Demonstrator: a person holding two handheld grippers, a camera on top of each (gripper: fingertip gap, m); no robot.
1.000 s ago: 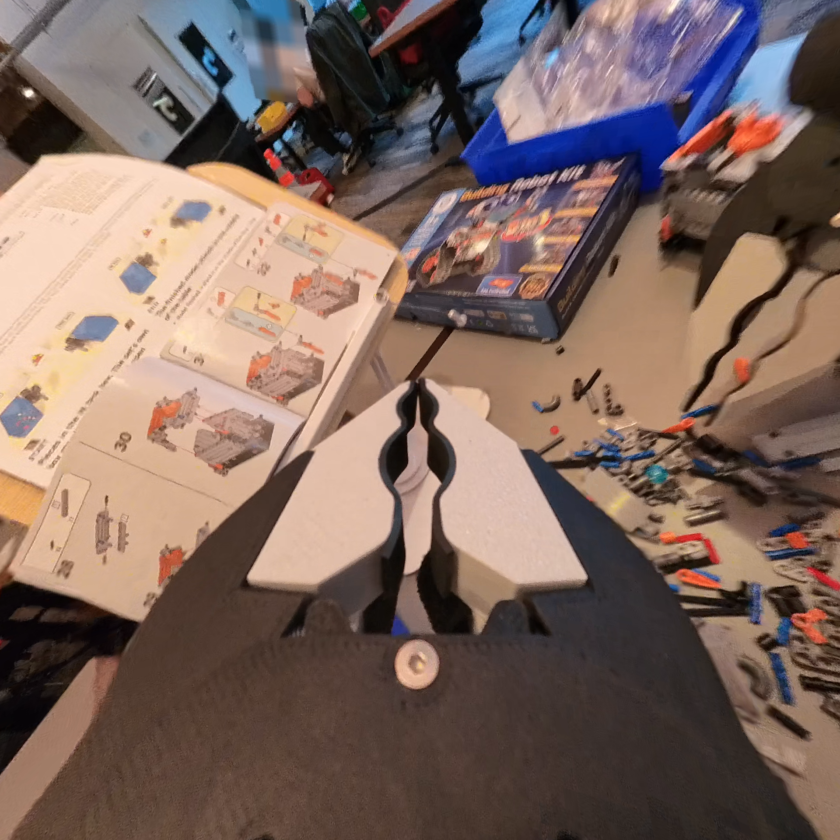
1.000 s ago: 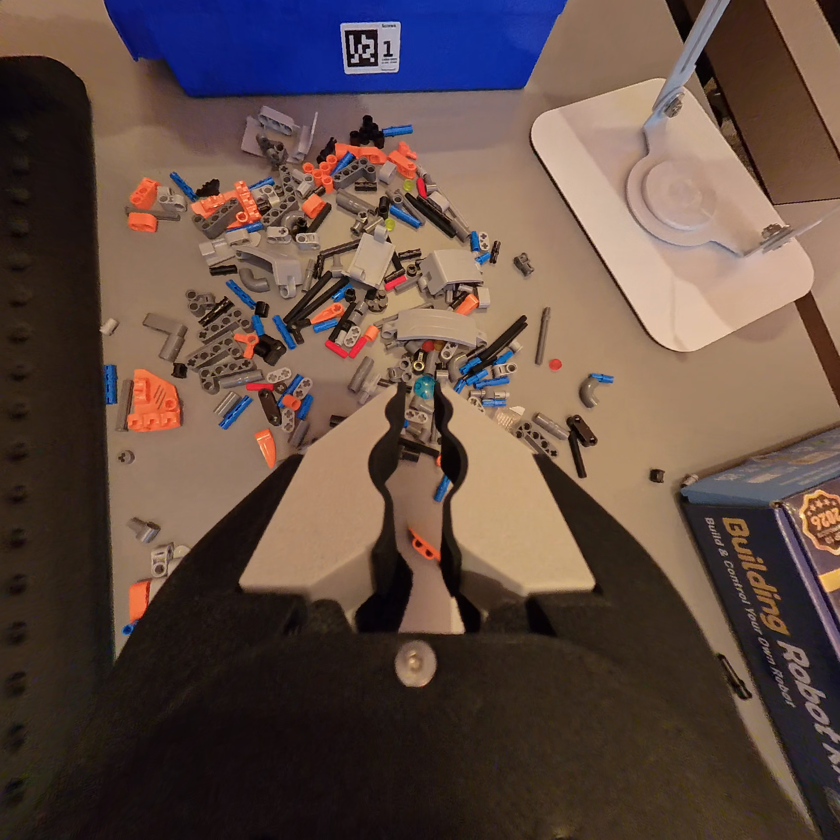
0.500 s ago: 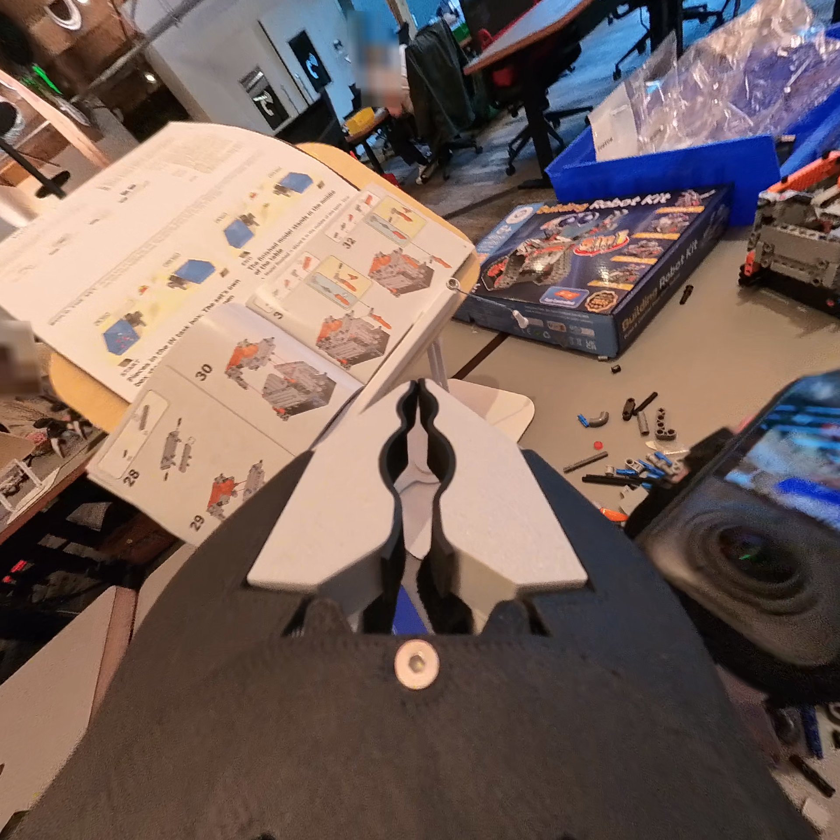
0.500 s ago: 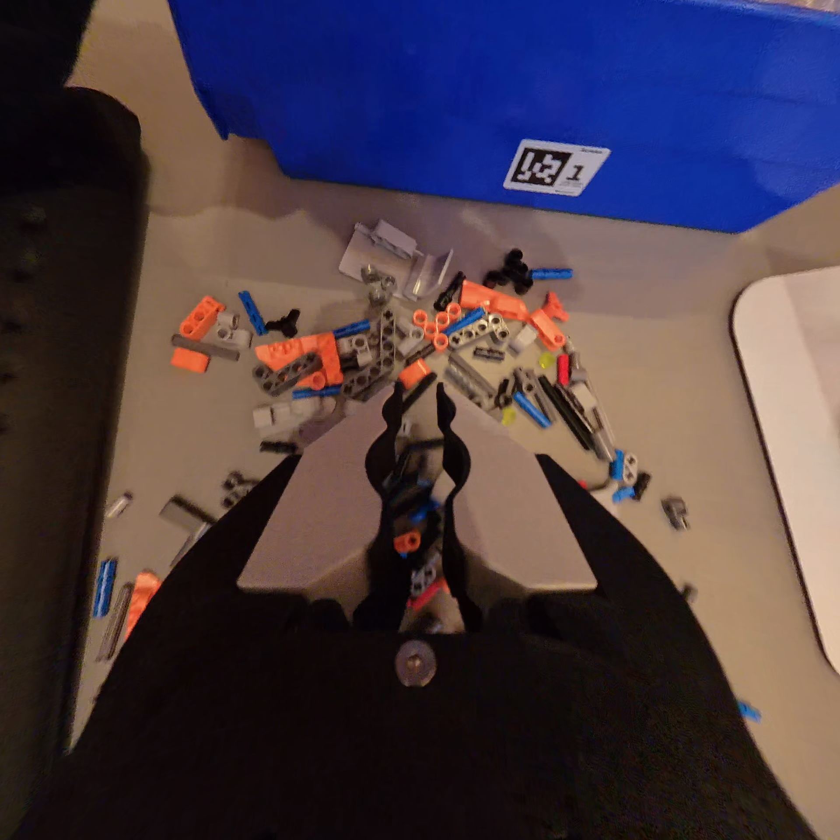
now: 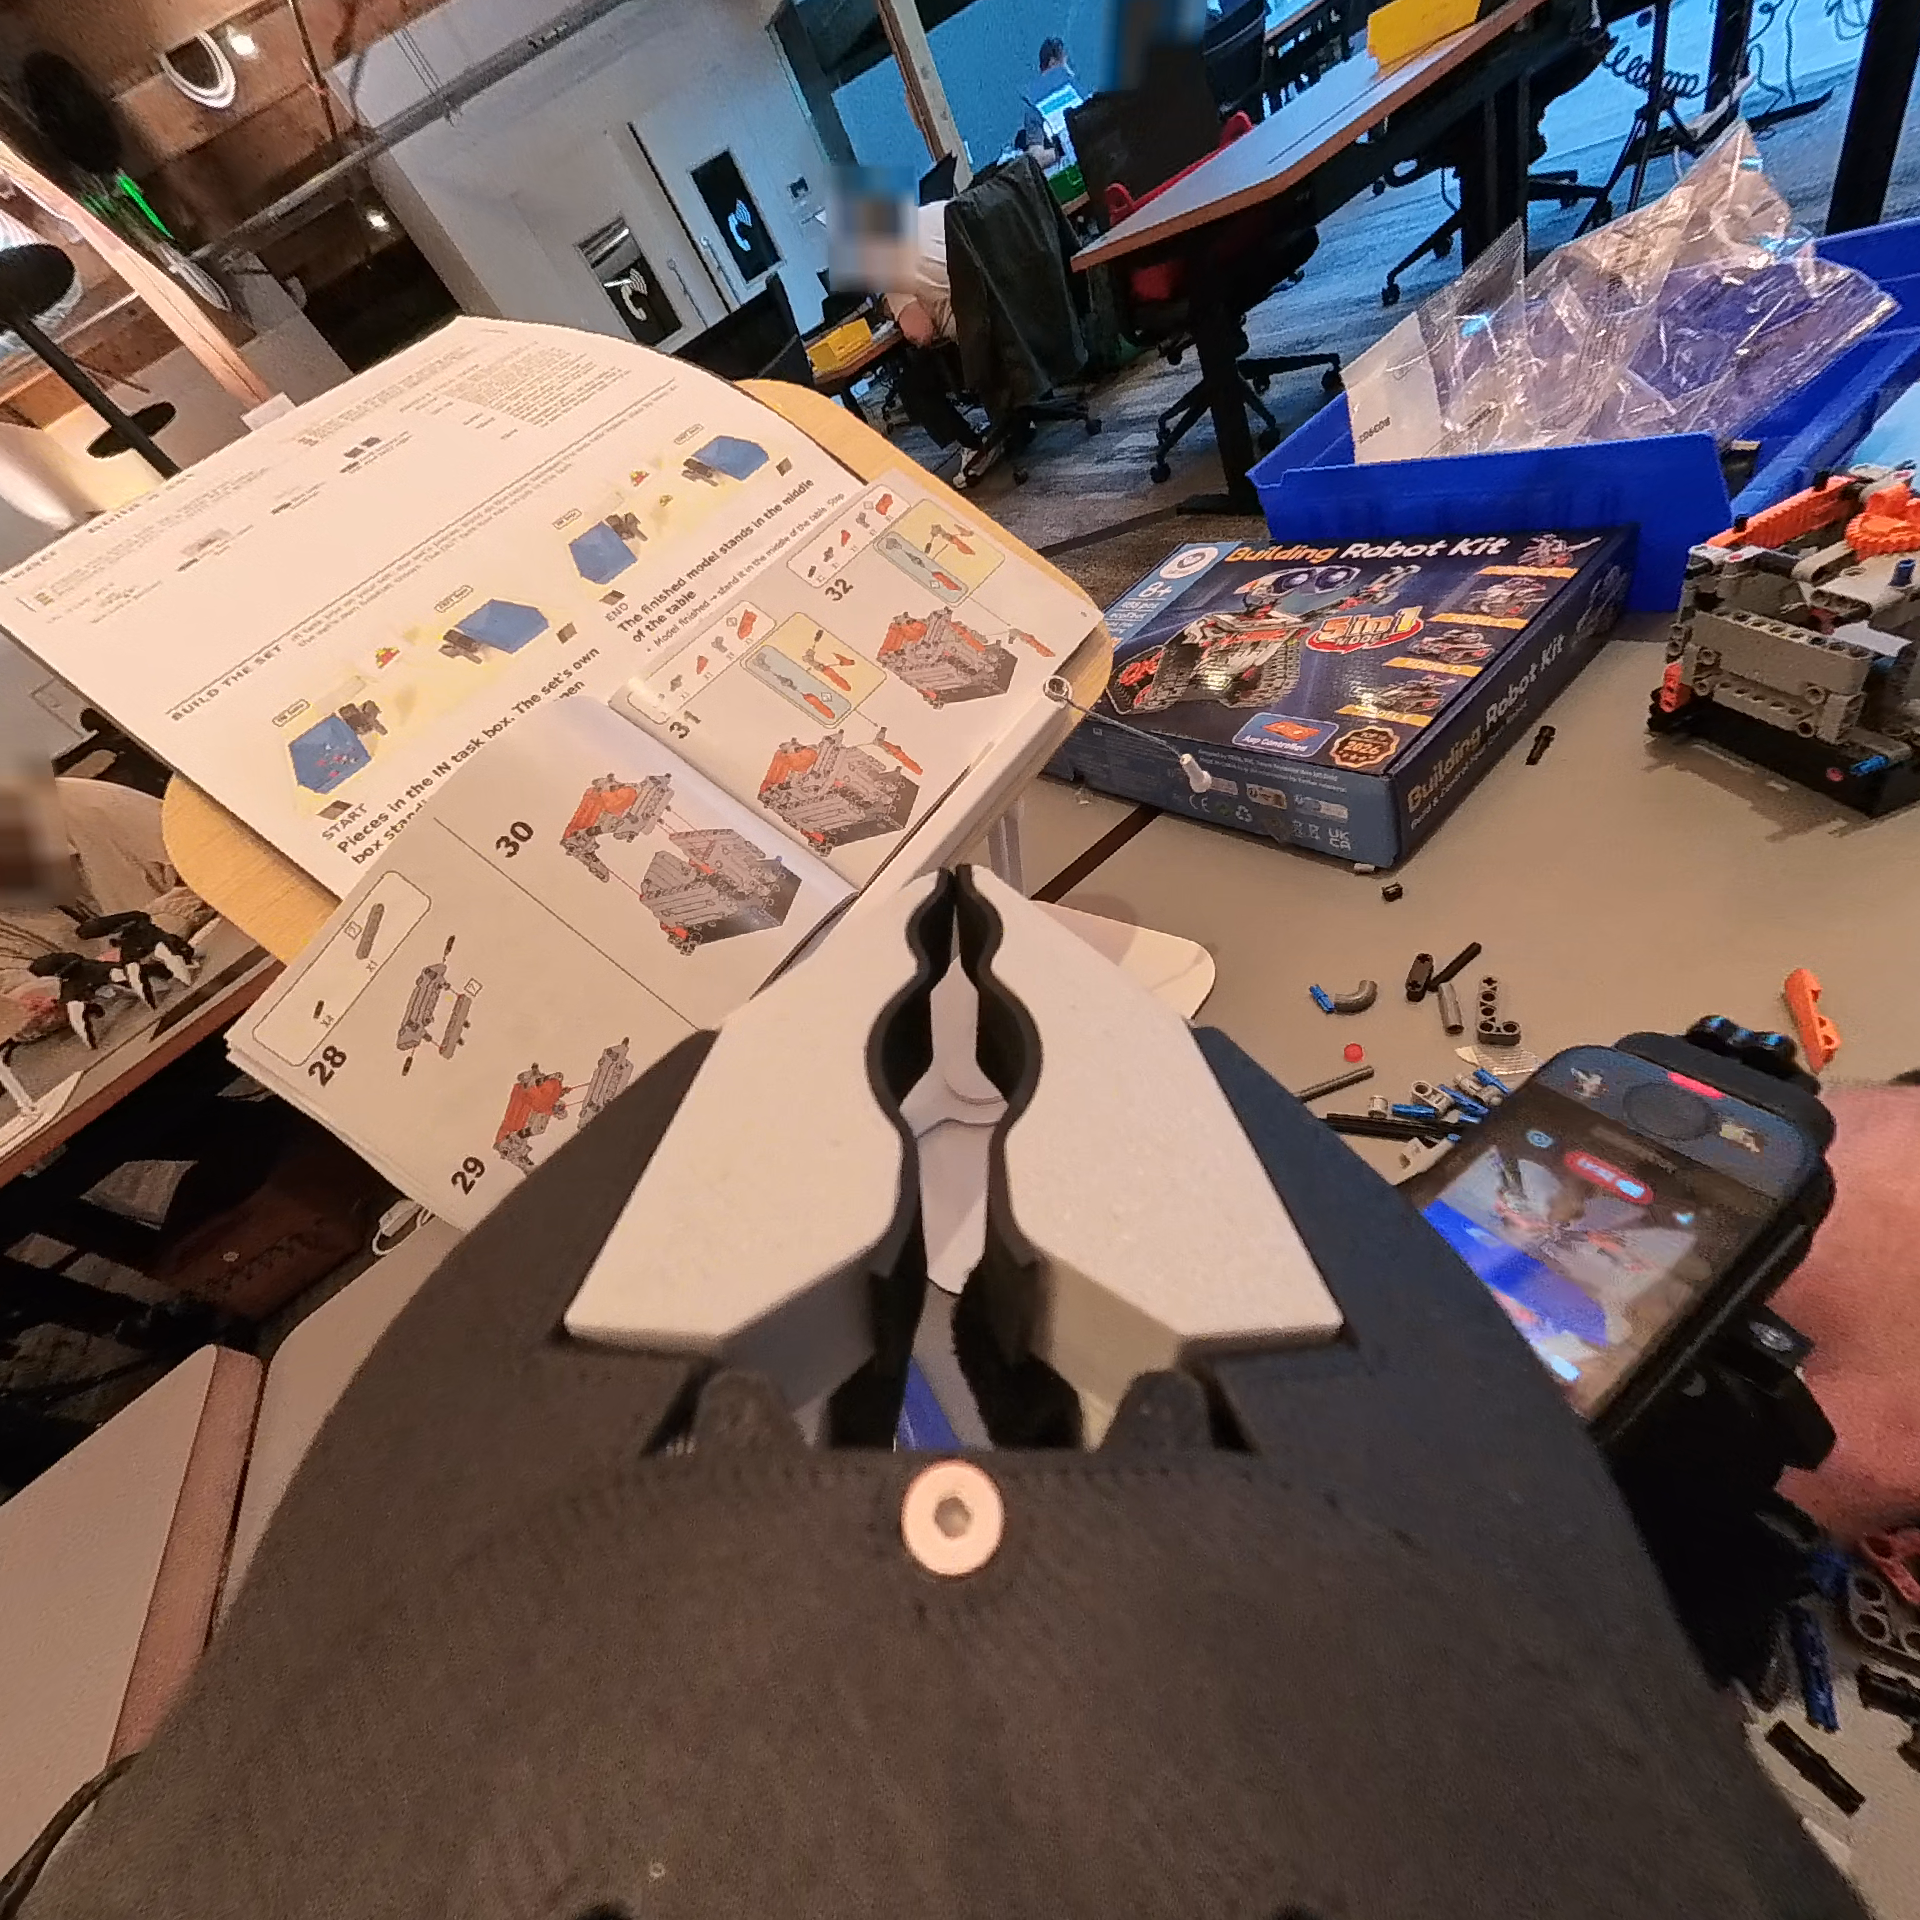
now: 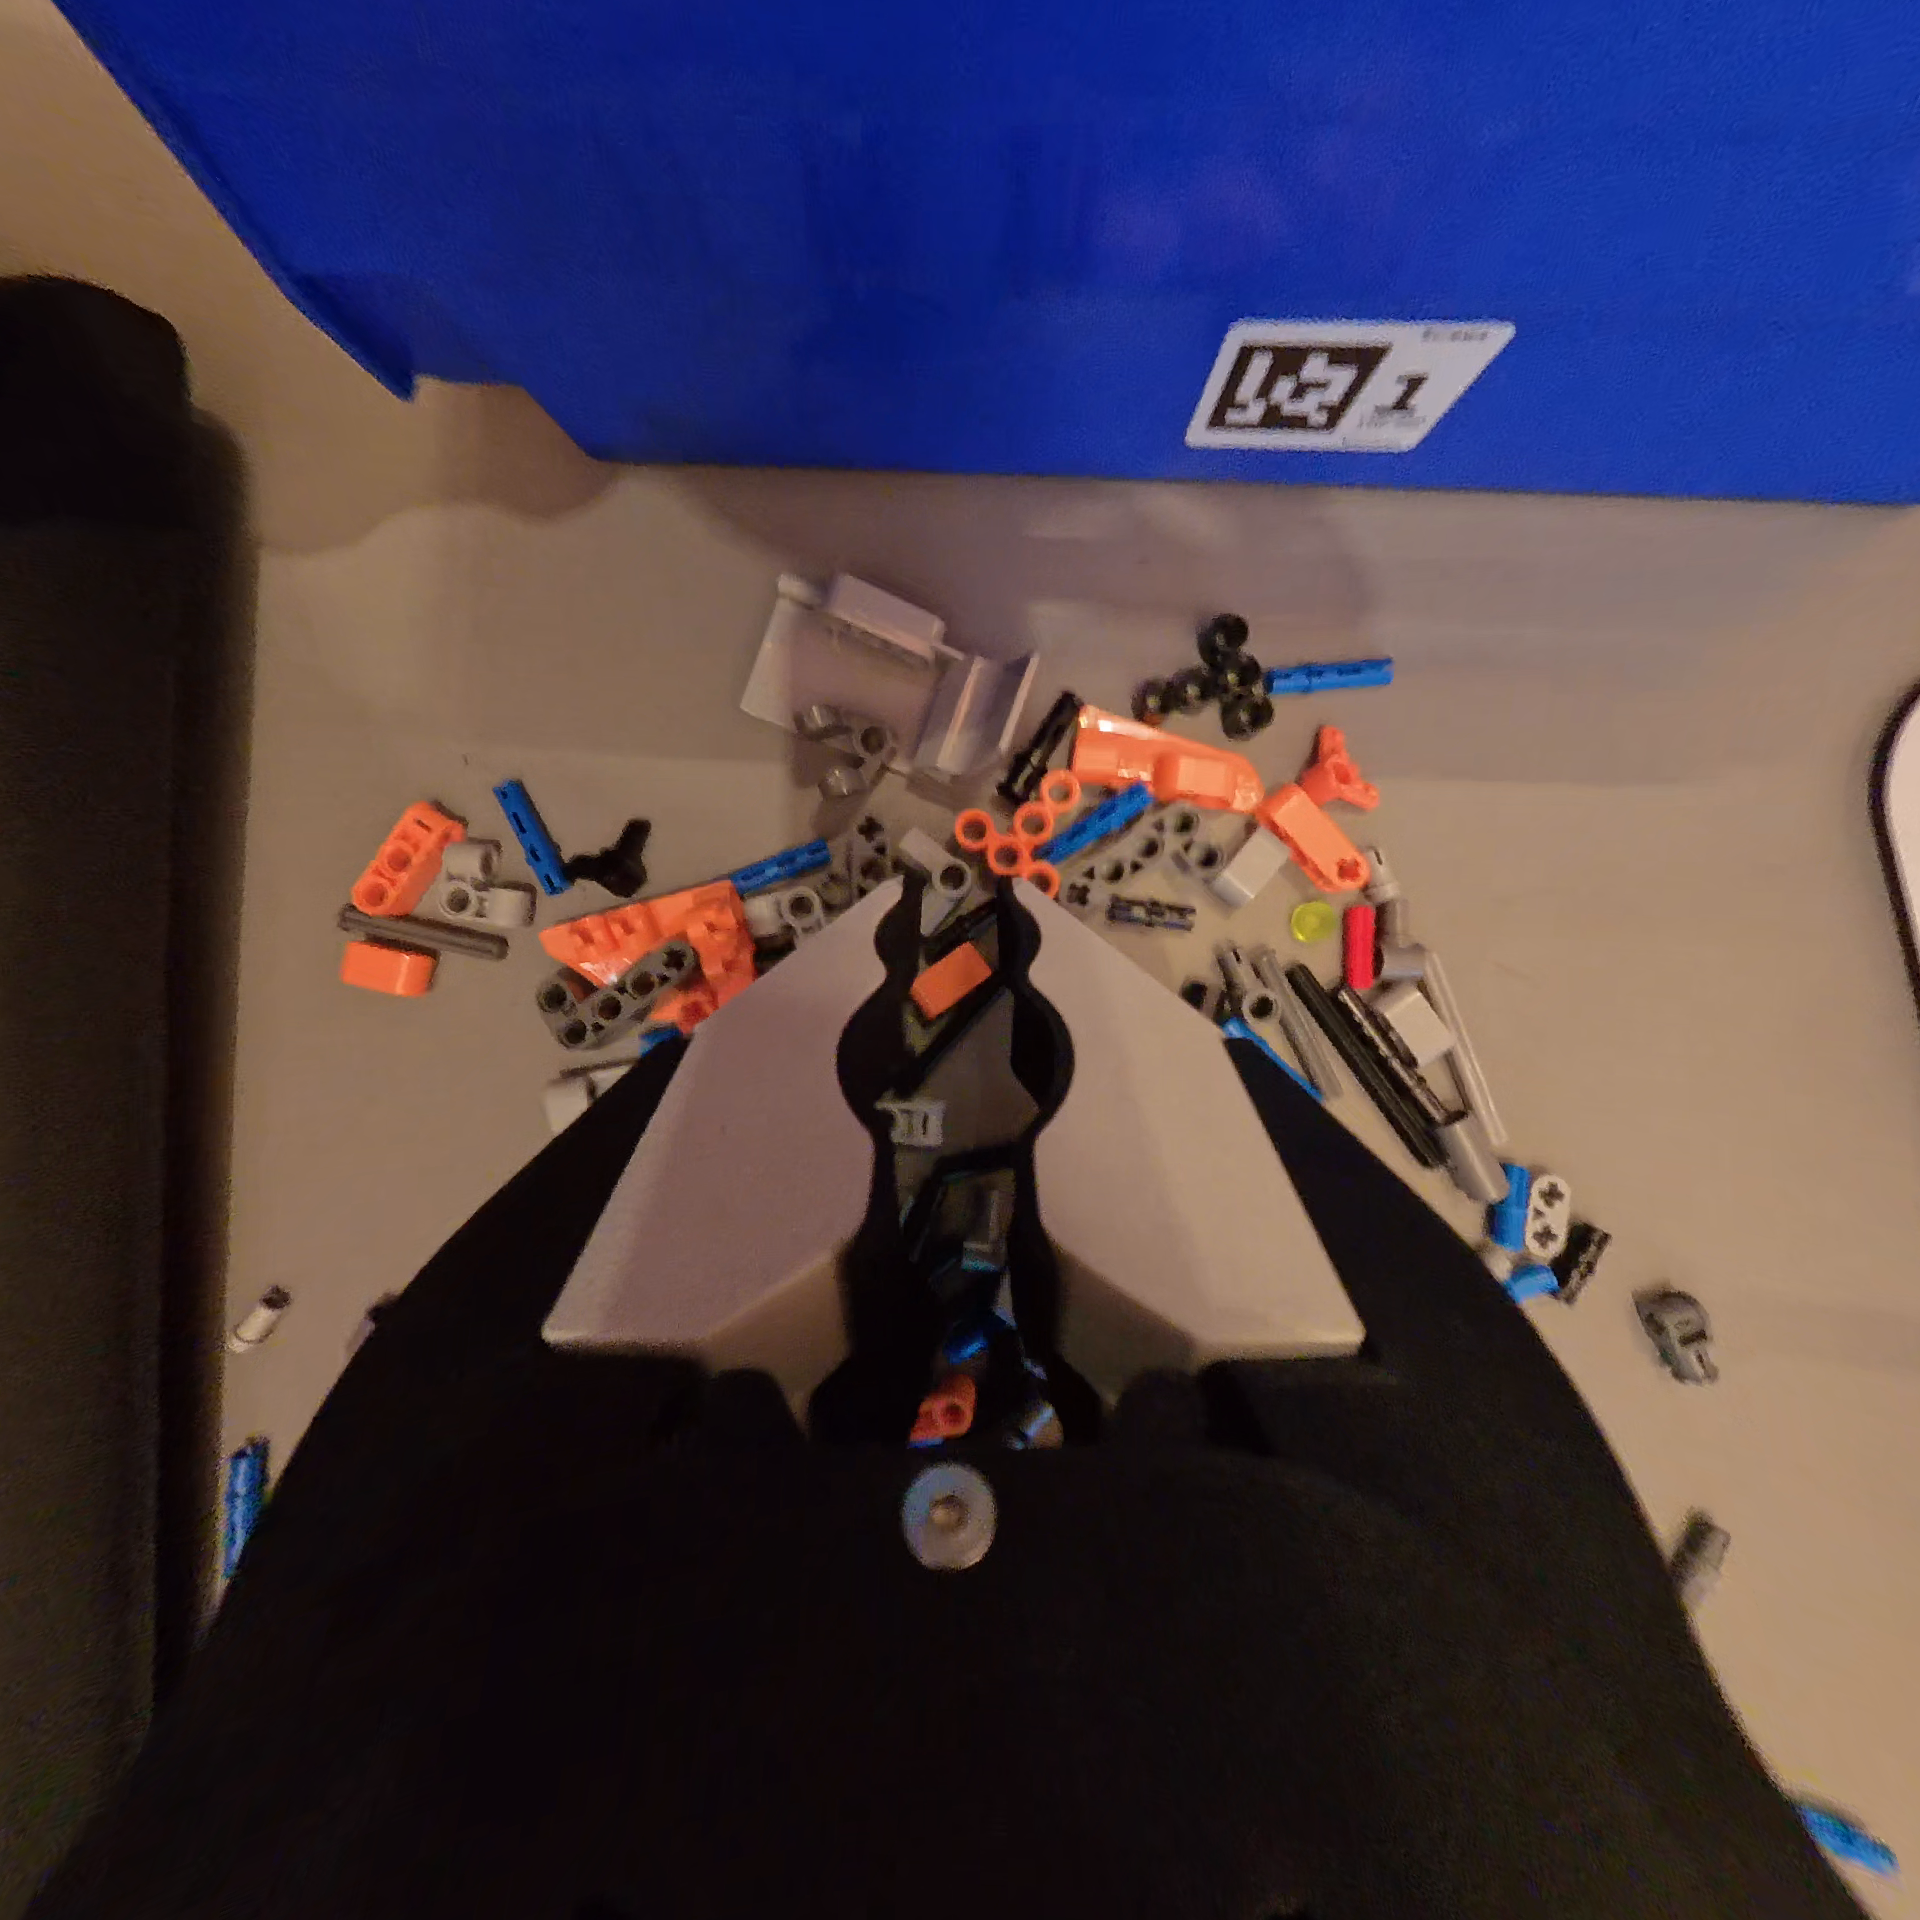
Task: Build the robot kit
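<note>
Printed steps and page numbers fill the open instruction booklet [image 5: 623,727]. The dark kit box [image 5: 1351,686] bears lettering; the blue bin [image 6: 935,208] carries a white coded sticker [image 6: 1340,384]

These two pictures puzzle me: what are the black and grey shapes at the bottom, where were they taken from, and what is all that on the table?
Each picture comes from a camera on a hand-held pair of tongs, looking along its two grey fingers. There is no robot arm; a person holds them.

The left tongs are shut and empty, pointing at an open instruction booklet on a stand. Beyond lie a kit box and a partly built model; at right, a hand holds the other tool.

The right tongs look down, slightly open, over a scatter of small building pieces on the table before a blue bin. They seem to hold nothing.
</note>
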